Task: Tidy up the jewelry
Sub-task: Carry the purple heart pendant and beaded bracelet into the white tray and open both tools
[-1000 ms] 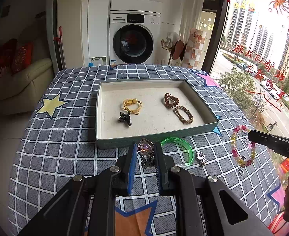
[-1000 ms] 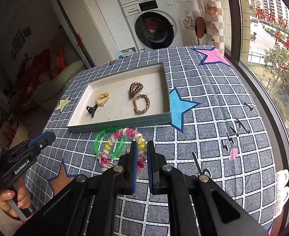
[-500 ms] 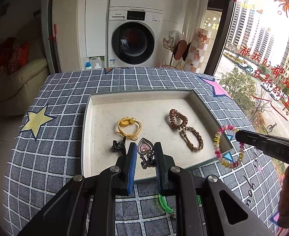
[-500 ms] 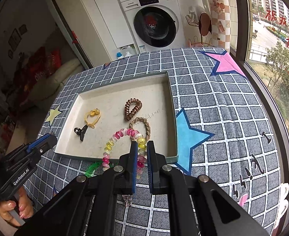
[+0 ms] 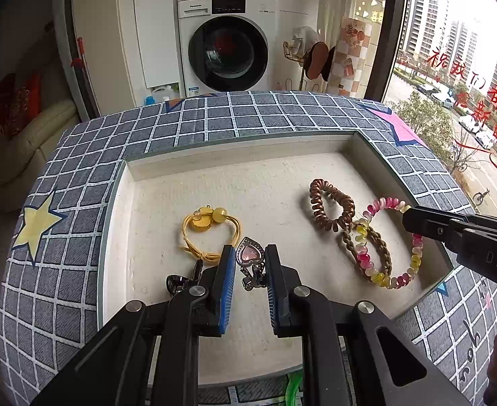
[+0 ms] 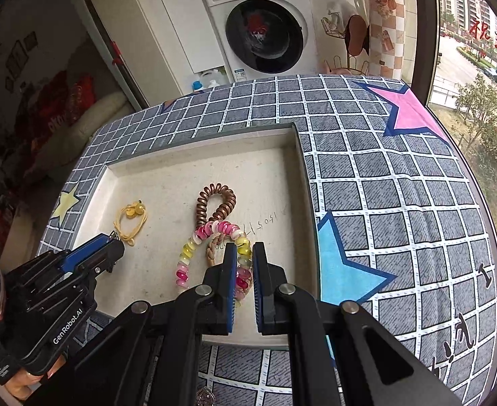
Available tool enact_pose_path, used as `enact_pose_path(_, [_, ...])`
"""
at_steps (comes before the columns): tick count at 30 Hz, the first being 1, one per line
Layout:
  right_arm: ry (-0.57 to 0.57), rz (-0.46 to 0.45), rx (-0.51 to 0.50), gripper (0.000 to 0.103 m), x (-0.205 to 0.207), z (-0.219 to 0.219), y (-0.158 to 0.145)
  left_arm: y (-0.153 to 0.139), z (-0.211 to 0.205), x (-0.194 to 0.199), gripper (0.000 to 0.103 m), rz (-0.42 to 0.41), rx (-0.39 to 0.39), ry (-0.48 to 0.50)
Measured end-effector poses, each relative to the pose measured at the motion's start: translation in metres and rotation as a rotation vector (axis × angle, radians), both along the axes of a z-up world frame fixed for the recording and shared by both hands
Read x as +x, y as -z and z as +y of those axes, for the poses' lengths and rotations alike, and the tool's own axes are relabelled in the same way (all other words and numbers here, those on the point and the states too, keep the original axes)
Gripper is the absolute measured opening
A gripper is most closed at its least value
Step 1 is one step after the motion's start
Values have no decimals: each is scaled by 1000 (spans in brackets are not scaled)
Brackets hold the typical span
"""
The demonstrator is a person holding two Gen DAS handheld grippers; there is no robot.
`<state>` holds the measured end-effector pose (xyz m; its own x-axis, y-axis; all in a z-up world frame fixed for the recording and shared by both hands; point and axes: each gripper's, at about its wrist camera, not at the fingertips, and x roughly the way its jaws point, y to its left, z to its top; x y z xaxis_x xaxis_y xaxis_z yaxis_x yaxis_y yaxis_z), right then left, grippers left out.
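A shallow beige tray (image 5: 366, 155) (image 6: 299, 155) lies on the checked tablecloth. In it are a yellow hair tie (image 5: 207, 226) (image 6: 131, 218), a brown coil tie (image 5: 329, 204) (image 6: 218, 199), a braided brown bracelet (image 5: 382, 257) and a black clip (image 5: 180, 279). My left gripper (image 5: 250, 264) is shut on a pink heart pendant (image 5: 250, 253) above the tray's front. My right gripper (image 6: 245, 264) is shut on a pink and yellow bead bracelet (image 6: 194, 247) (image 5: 393, 280), hanging over the braided bracelet.
A green bangle (image 5: 294, 390) lies on the cloth just outside the tray's front wall. A small silver charm (image 6: 206, 397) lies on the cloth near it. A washing machine (image 5: 228, 40) stands beyond the table. A window runs along the right.
Both grippers moved forward from the cloth to above the tray, each carrying its piece. The bead bracelet now hangs over the braided bracelet.
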<state>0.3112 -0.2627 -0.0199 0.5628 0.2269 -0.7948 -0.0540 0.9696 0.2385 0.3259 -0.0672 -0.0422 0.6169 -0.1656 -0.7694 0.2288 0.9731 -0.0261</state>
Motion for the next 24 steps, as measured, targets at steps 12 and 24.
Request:
enact_pose_path(12, [8,73,-12,10,19,8,34,22,-13,10,30,19,105,3])
enact_pose_path(24, [-7,86,-15,16,19,13,36,24,-16,8,31,4,146,-11])
